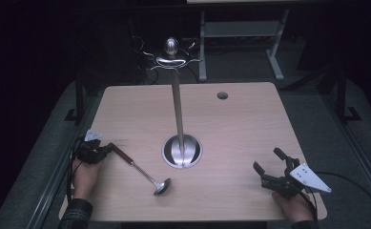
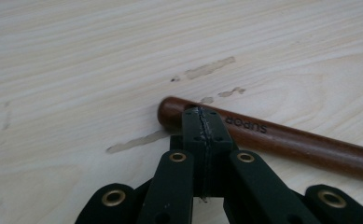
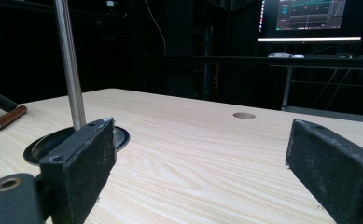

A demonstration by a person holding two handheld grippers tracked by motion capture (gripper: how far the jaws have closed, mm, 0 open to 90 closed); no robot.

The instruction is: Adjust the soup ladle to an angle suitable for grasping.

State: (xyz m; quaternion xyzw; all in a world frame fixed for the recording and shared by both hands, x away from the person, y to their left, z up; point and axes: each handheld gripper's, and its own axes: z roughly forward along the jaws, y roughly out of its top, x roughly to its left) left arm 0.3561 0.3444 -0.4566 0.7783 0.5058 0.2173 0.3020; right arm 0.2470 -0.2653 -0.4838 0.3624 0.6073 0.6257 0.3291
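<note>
While my left tool (image 1: 103,151) sits with its jaws pressed fully together near the left edge of the desk (image 1: 240,124), its tips touch the brown wooden end of the ladle (image 1: 140,168) without gripping it, and the ladle lies flat with its metal bowl pointing toward the near middle of the desk. My right tool (image 1: 268,162) hovers near the right front corner with its jaws spread wide and nothing between them. Farther back, a tall metal stand (image 1: 177,105) rises upright from its round base at the middle of the desk, well apart from both tools.
</note>
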